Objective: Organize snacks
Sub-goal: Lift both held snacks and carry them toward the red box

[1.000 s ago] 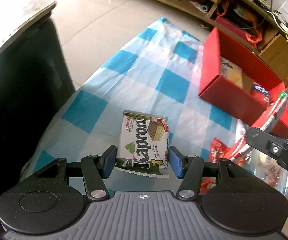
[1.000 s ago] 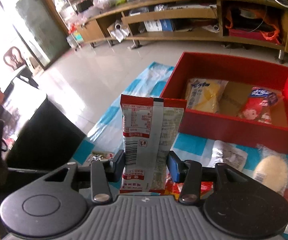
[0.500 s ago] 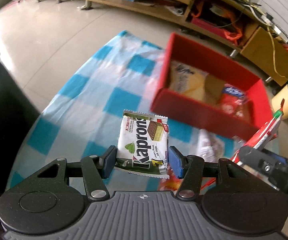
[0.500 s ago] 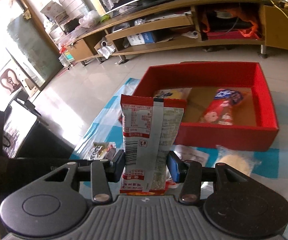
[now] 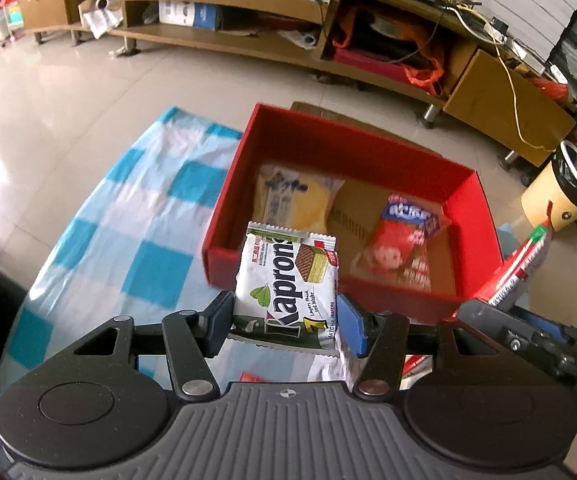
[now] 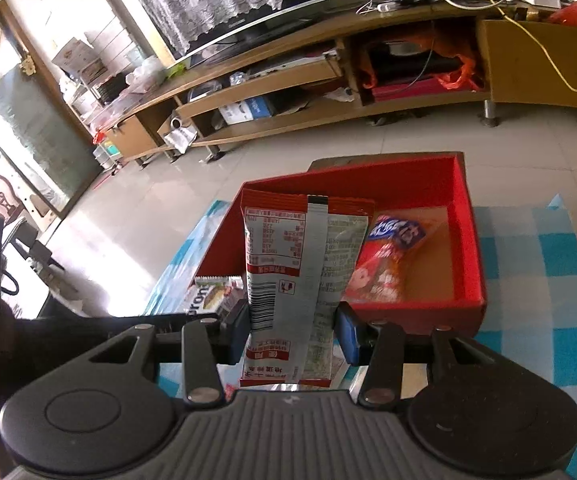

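Note:
My left gripper (image 5: 286,326) is shut on a white and green Kaprons wafer packet (image 5: 288,284), held just before the near wall of the red box (image 5: 368,148). Inside the box lie a yellow snack bag (image 5: 300,200) and a red and blue snack bag (image 5: 404,232). My right gripper (image 6: 292,334) is shut on a tall red and silver snack packet (image 6: 300,276), upright, in front of the red box (image 6: 464,240). The red and blue bag (image 6: 388,256) shows behind it. The wafer packet (image 6: 212,298) and the left gripper appear at the left of the right wrist view.
A blue and white checked cloth (image 5: 128,232) covers the table under the box. More snack wrappers (image 5: 328,368) lie below the left gripper. A long wooden TV cabinet (image 5: 248,8) stands across the tiled floor. A yellow bin (image 5: 564,196) stands at right.
Both grippers have moved toward the red box with their packets still held. The box now sits straight ahead and close in both views.

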`<state>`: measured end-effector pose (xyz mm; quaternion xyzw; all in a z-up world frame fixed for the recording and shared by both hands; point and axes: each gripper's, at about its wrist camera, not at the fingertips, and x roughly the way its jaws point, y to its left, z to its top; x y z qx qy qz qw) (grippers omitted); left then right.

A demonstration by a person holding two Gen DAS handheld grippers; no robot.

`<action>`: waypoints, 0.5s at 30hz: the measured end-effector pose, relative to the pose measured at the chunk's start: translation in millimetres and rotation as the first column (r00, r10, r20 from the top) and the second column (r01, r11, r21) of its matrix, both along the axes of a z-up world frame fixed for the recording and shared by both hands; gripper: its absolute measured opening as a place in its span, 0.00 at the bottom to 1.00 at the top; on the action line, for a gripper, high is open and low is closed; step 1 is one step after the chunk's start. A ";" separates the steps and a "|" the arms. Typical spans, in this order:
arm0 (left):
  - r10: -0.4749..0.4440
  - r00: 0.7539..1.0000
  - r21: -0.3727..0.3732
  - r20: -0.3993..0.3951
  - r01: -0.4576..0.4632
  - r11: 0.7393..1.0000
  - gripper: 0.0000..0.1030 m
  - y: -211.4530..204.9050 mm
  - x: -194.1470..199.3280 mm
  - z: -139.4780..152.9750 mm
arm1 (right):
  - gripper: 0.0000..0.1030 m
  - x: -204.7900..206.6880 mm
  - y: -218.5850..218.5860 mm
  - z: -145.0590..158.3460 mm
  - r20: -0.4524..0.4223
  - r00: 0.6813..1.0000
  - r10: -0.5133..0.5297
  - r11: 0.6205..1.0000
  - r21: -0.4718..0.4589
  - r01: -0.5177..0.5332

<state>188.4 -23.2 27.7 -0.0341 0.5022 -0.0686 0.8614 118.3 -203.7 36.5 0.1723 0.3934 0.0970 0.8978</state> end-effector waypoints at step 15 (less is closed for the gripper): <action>-0.004 1.000 0.034 0.016 0.004 0.999 0.62 -22.2 49.1 -5.5 | 0.42 49.3 -17.1 -2.1 -0.011 0.999 -0.042 0.999 -0.032 0.041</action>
